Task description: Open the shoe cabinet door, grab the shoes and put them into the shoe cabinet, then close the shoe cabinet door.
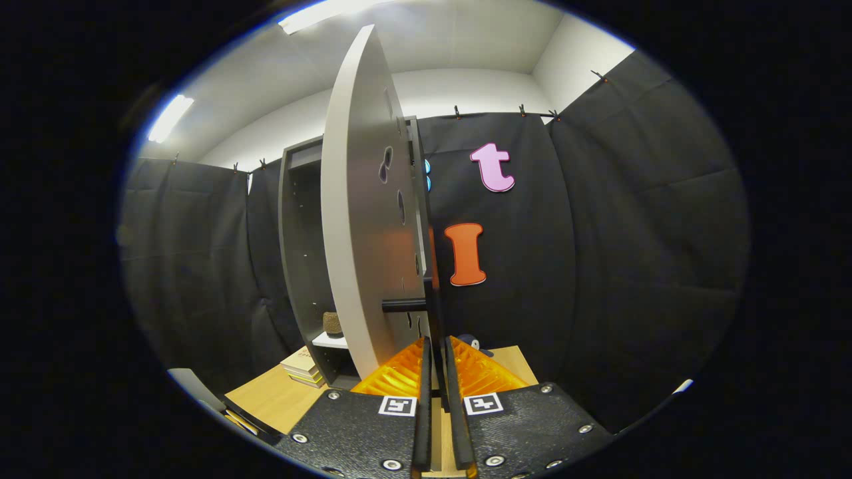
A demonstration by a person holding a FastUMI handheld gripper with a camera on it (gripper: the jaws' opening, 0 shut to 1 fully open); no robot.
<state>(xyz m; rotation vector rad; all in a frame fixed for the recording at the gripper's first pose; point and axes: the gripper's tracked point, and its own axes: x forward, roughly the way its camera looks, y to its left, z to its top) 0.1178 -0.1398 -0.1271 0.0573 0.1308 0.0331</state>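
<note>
Light wooden tabletop [273,399], bare patch at near left. Dark grey open-fronted shoe cabinet [299,253] stands on it at the far left, upright. Small stack of flat pale books [303,368] lies on the wood just beside the cabinet's base, on its left. Small dark blue-grey object [476,344] rests on the wood far right, beyond the fingers; too hidden to identify.

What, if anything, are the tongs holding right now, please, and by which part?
The tongs grip the shoe cabinet door by its free edge, low down, the door swung open edge-on between the fingers.
</note>
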